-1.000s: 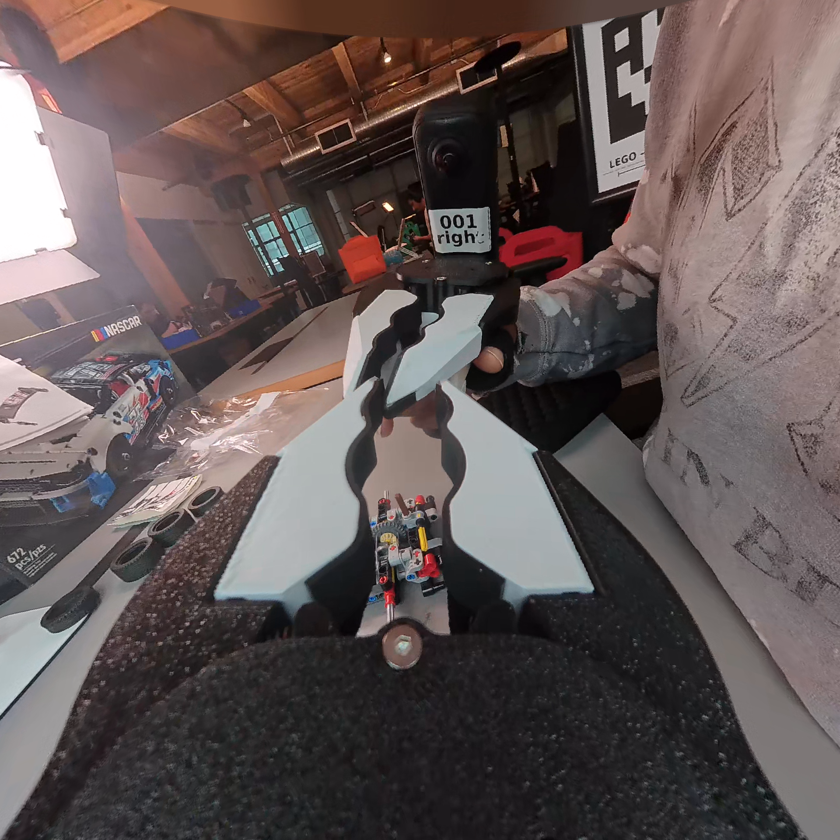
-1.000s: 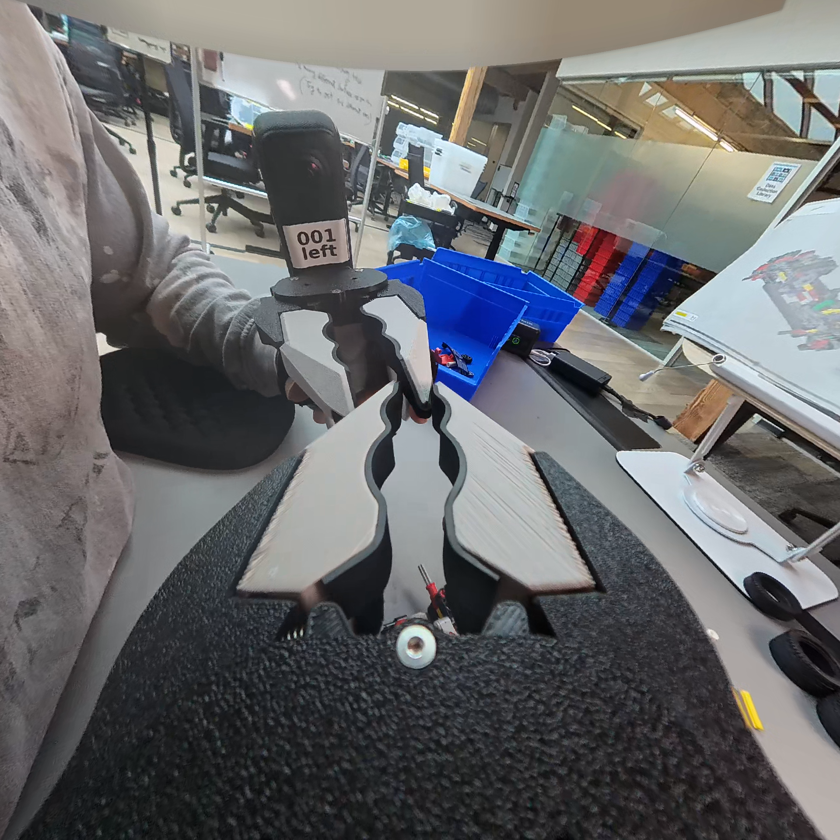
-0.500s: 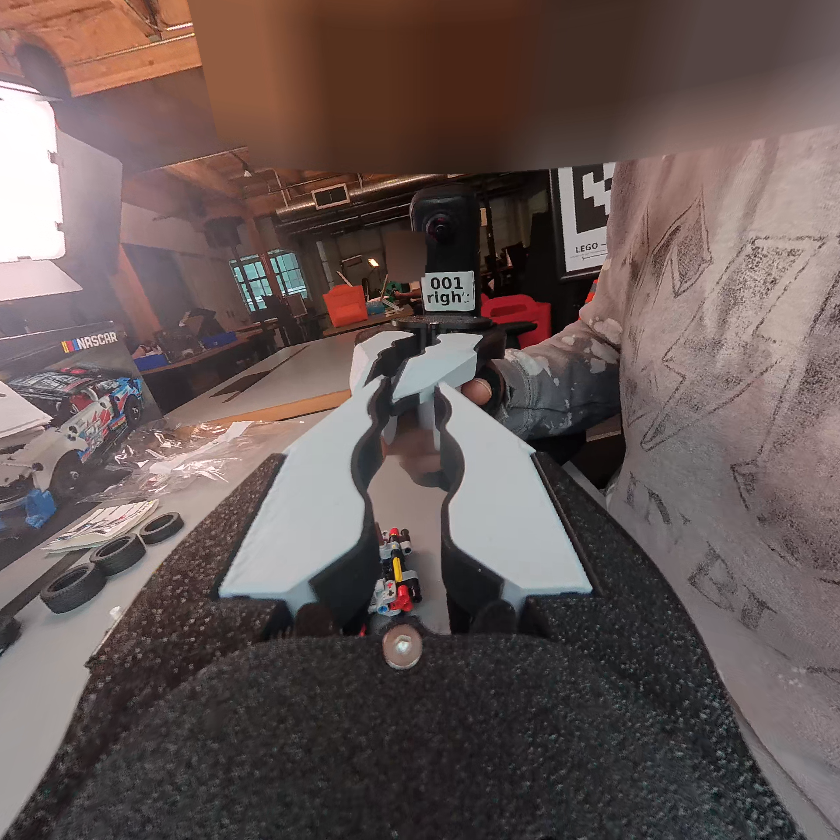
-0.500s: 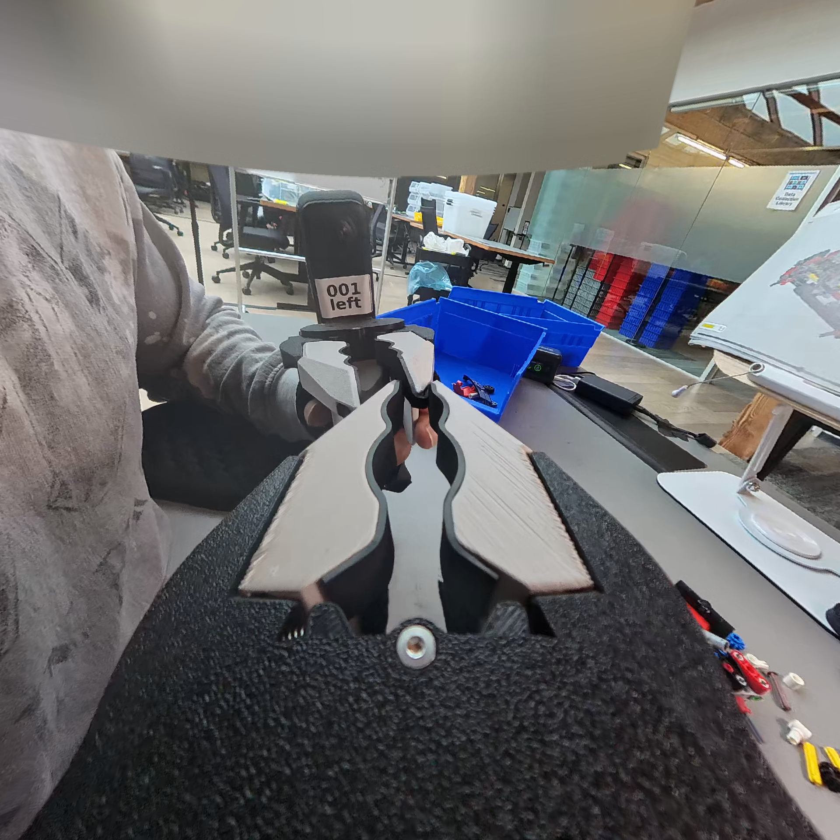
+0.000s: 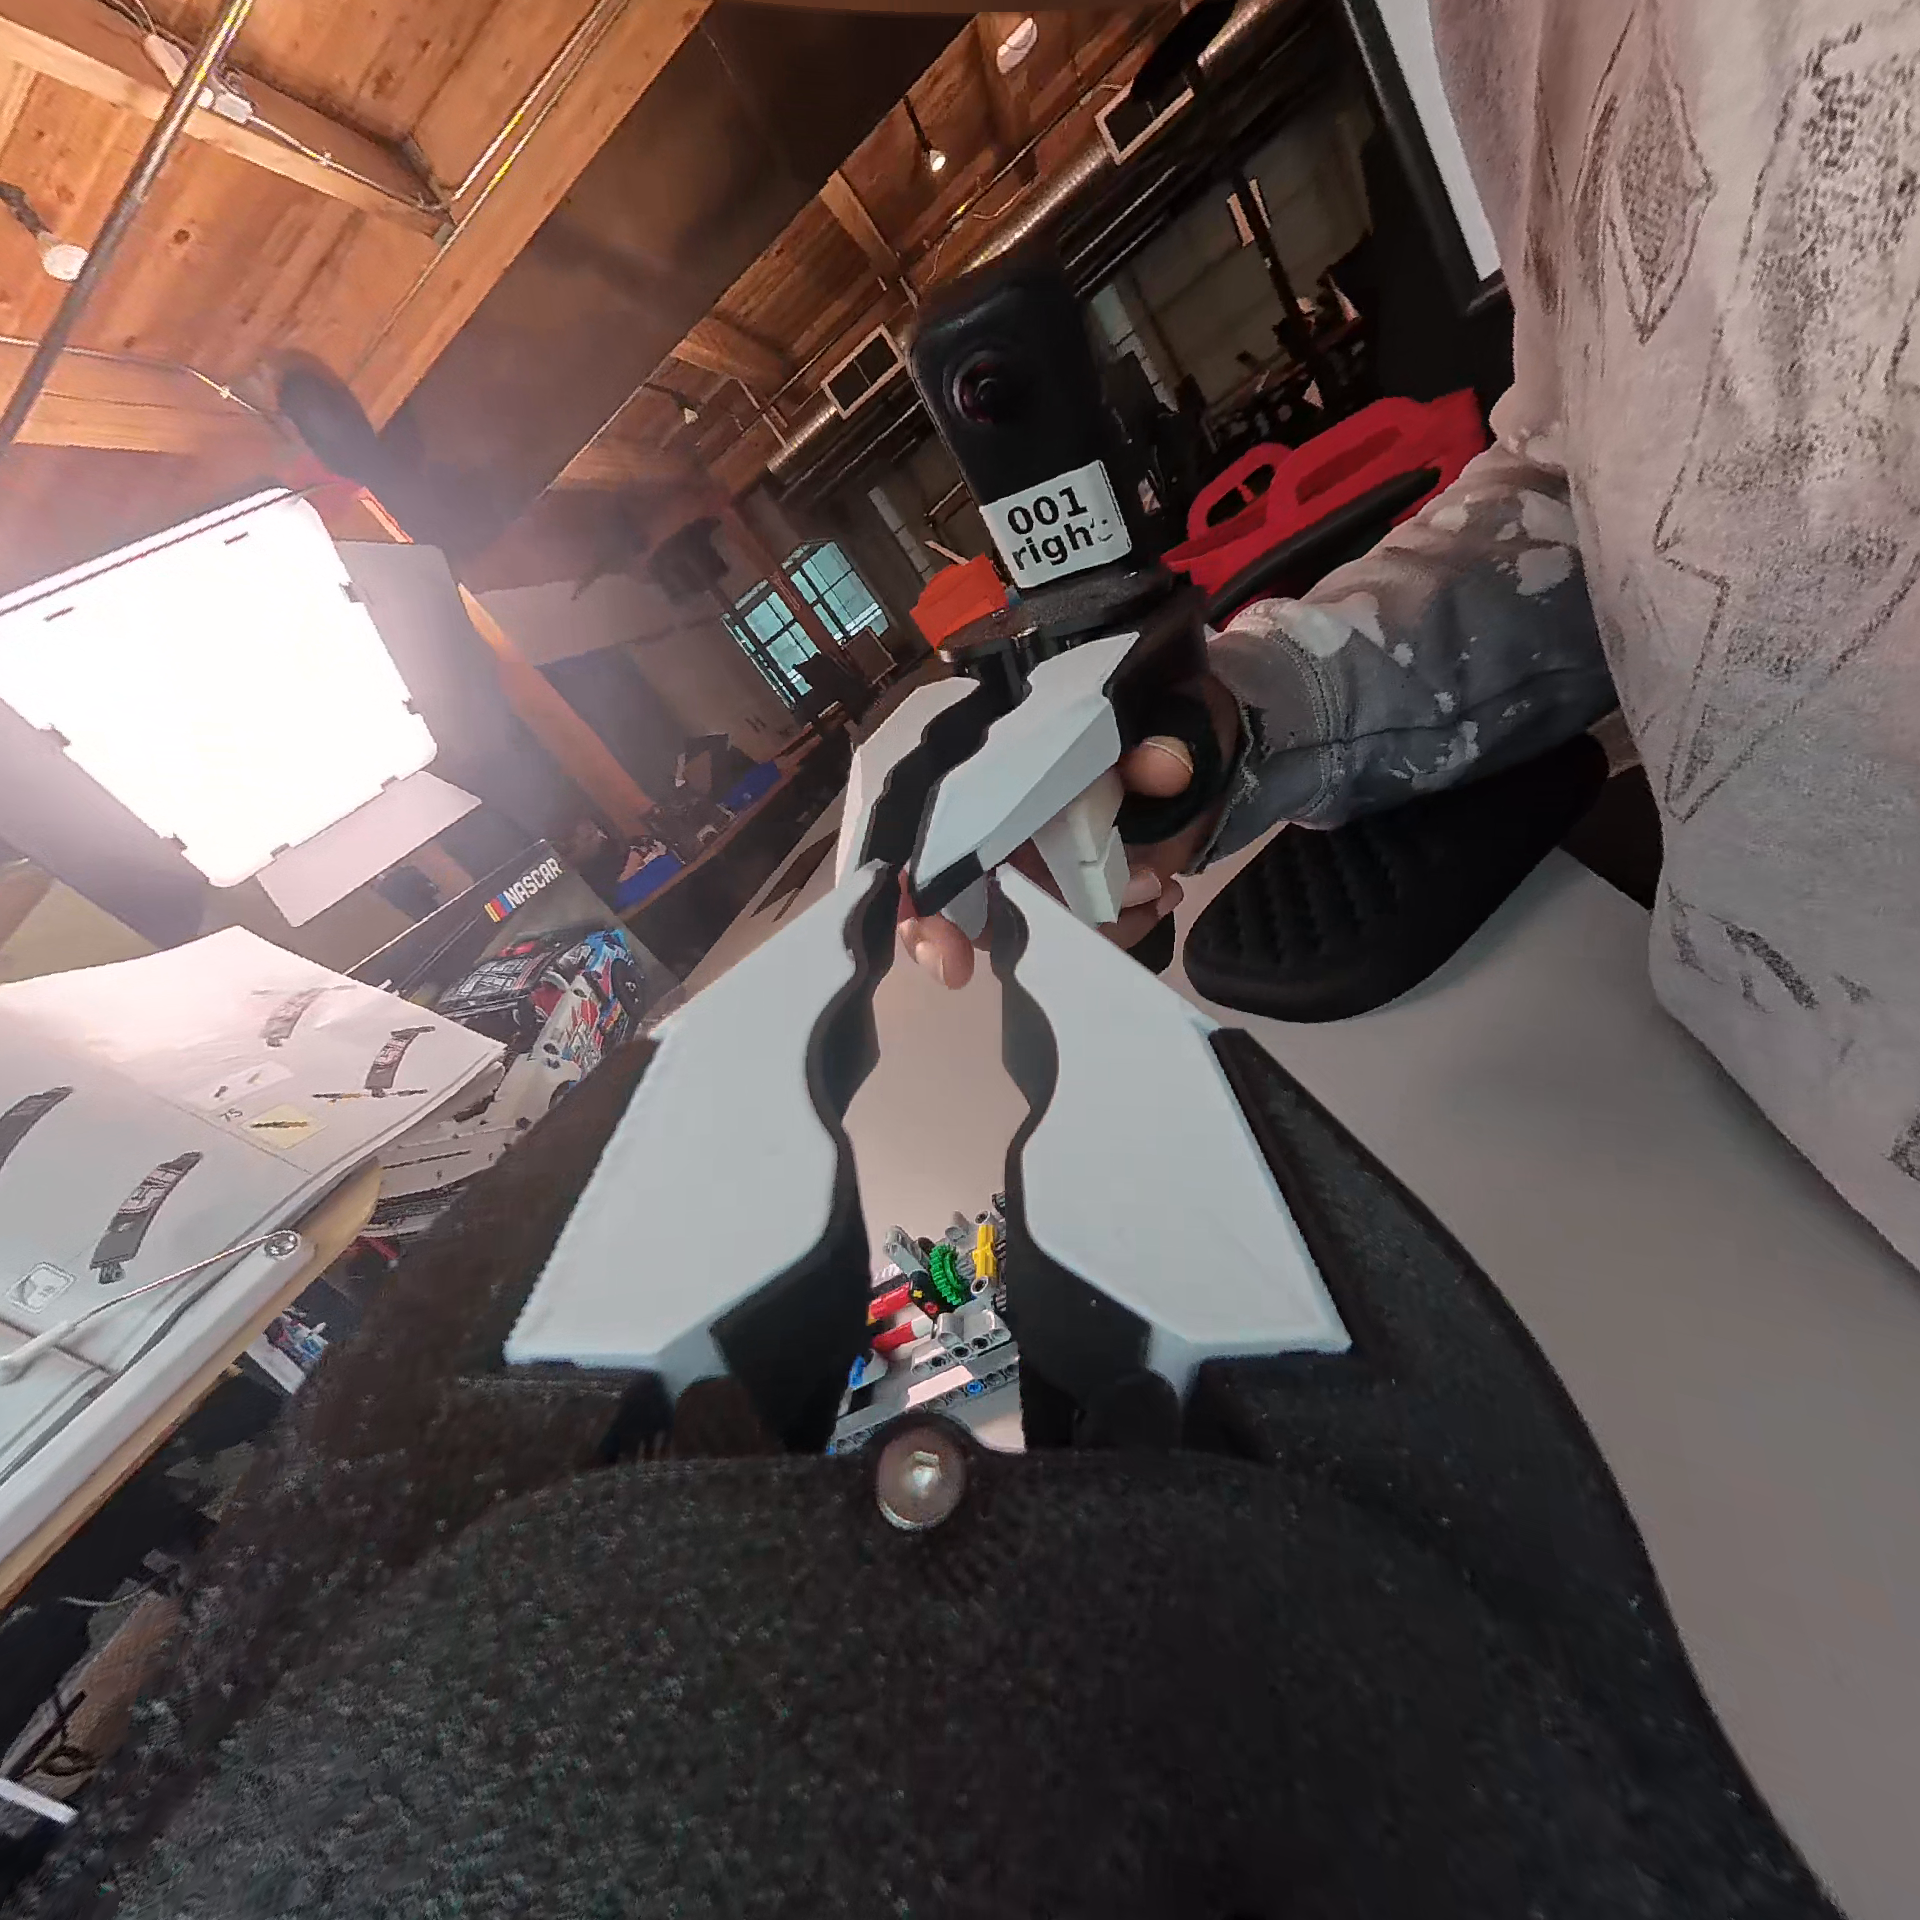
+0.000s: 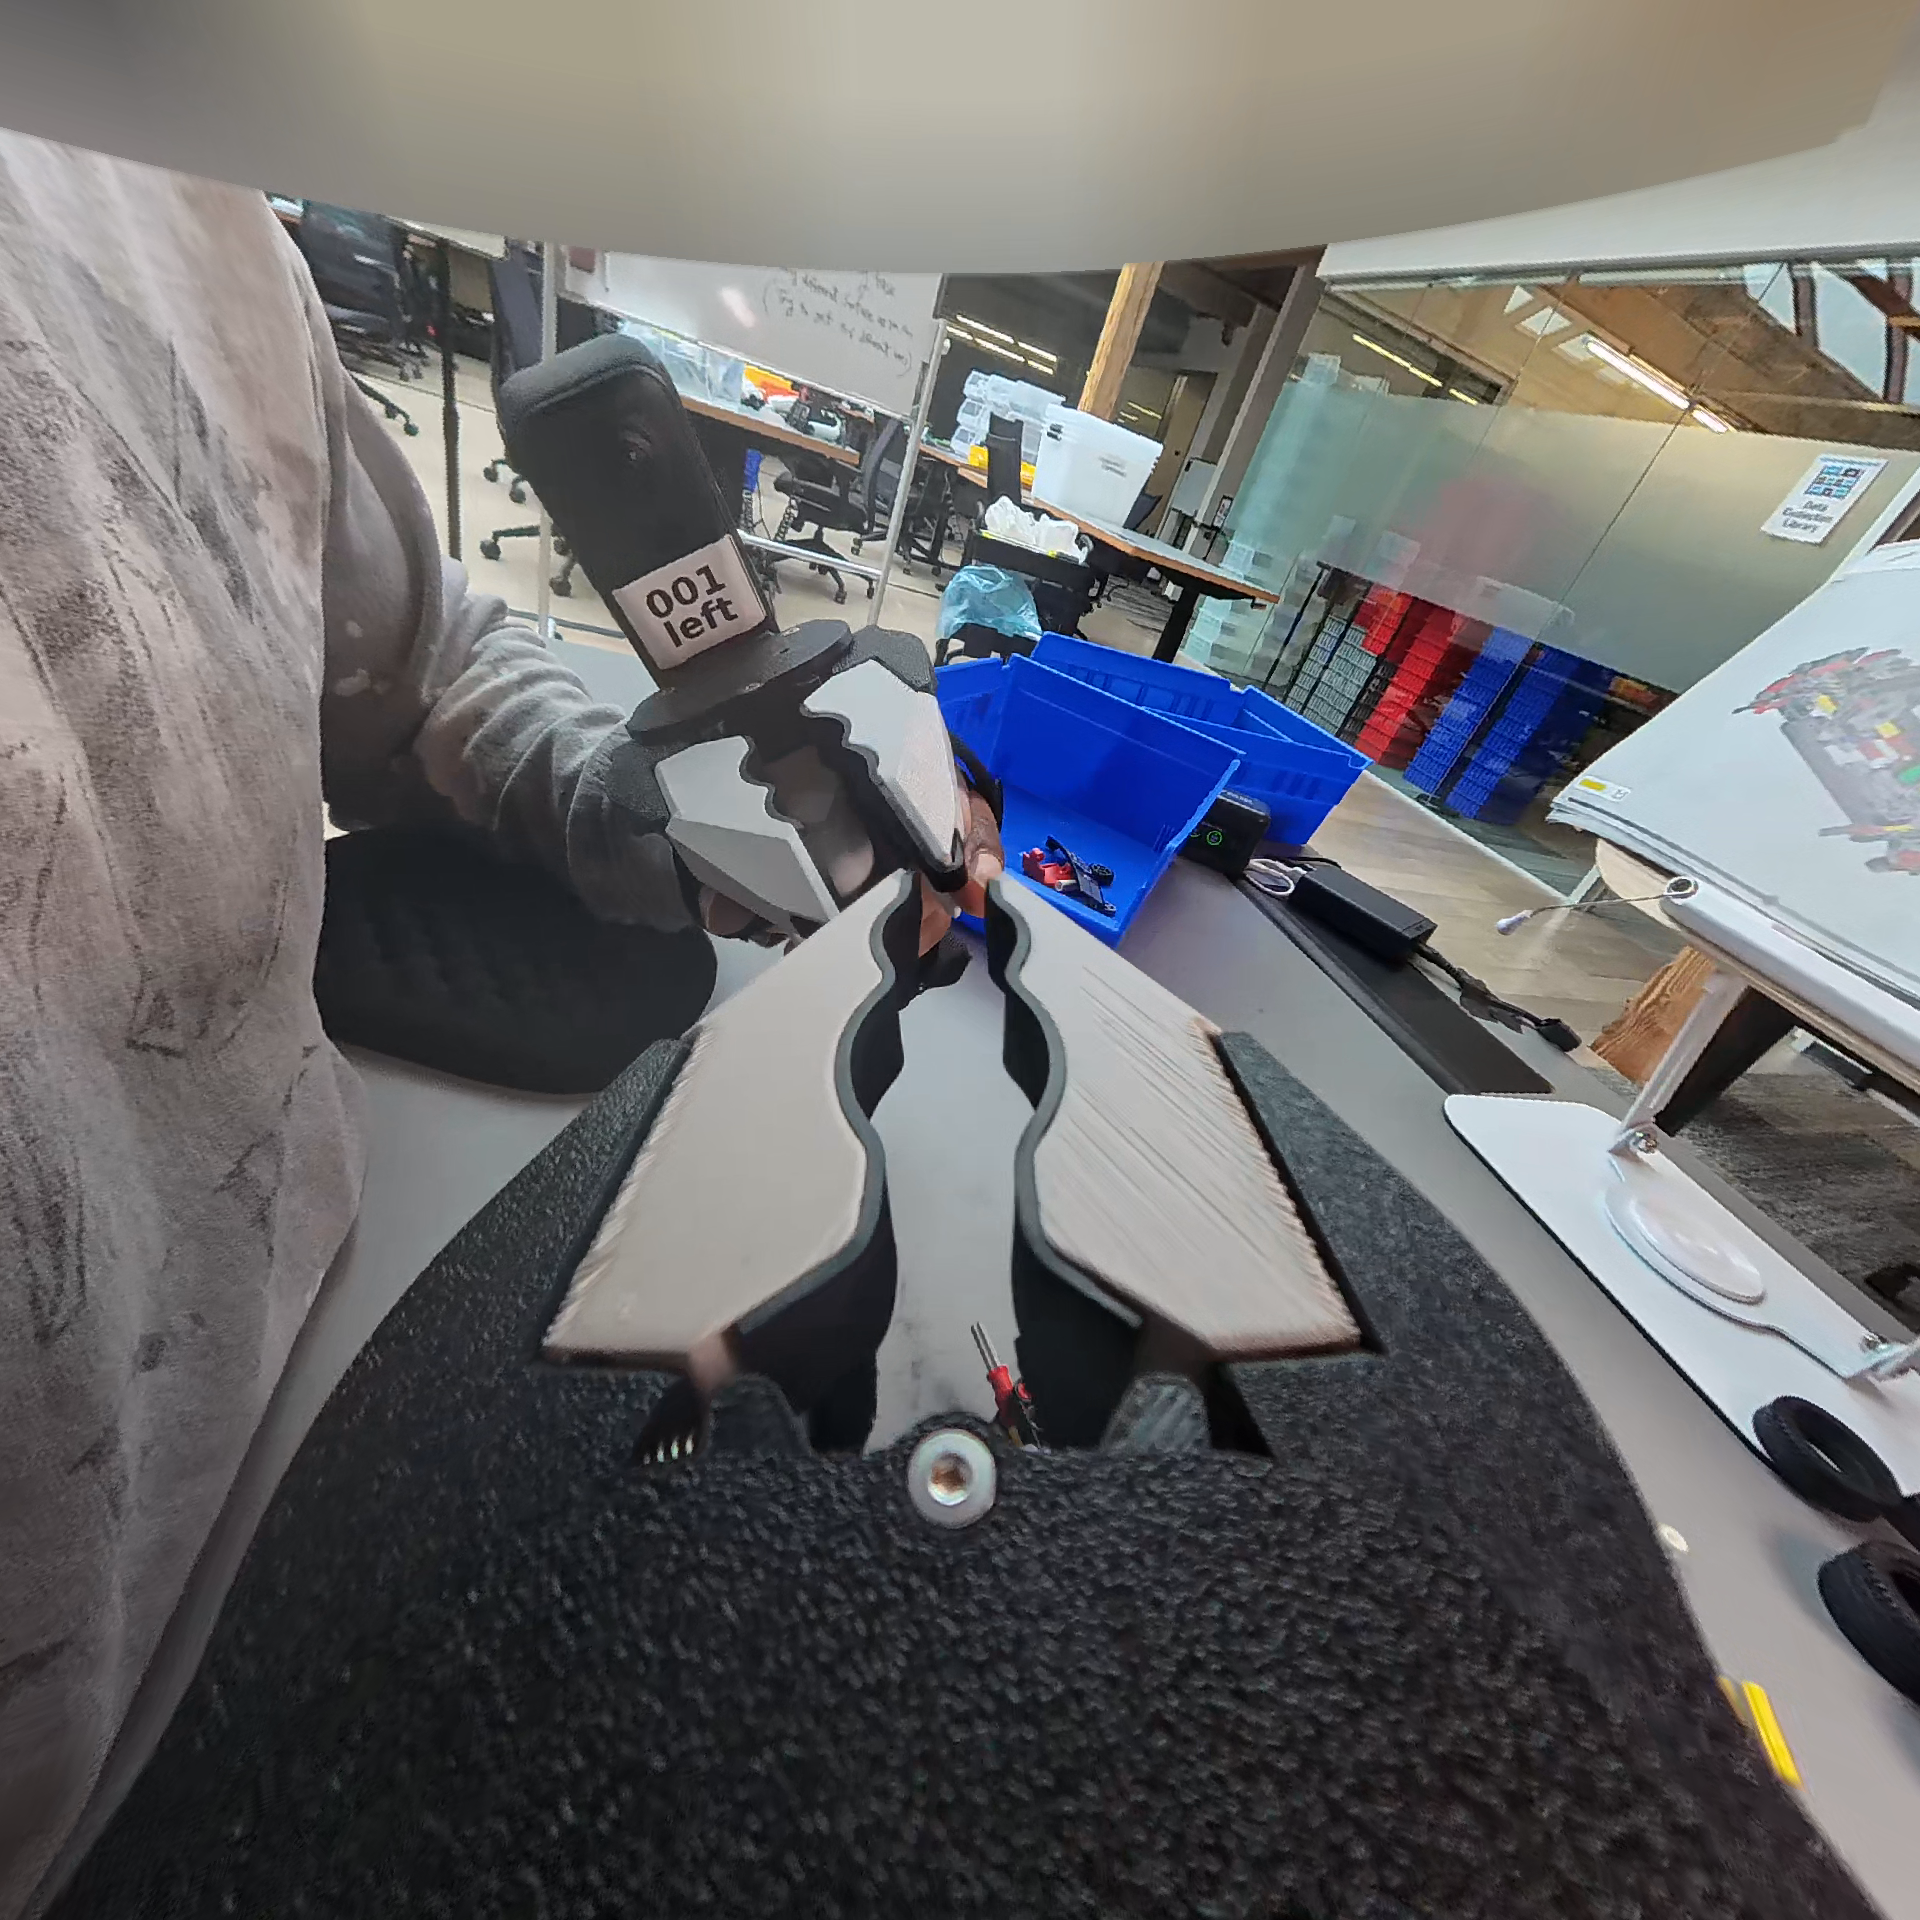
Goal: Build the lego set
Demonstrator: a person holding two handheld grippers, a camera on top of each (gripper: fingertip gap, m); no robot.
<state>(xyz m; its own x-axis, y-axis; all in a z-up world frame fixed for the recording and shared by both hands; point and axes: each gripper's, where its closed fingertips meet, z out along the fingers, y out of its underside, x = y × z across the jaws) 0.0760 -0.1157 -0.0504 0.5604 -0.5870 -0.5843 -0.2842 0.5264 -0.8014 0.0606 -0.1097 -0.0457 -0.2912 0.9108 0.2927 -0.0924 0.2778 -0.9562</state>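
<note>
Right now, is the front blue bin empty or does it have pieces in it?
Not empty. In the right wrist view the blue bin holds a few loose pieces, red, blue and black, on its floor; most of the floor is bare.

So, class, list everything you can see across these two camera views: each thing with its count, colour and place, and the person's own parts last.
Lego assembly: one, grey with red, green and yellow parts, on the table under the left gripper.
Blue bins: two, far side of the table.
Loose pieces: a few, red, blue and black, in the nearer bin.
Tyres: two partly in view, black, table's right edge.
Instruction booklet: one, white, open on a stand.
Set box: one, dark, behind the booklet.
Foam pad: one, black, by the person.
Table: one, grey.
Left gripper: one, open.
Right gripper: one, open.
</note>
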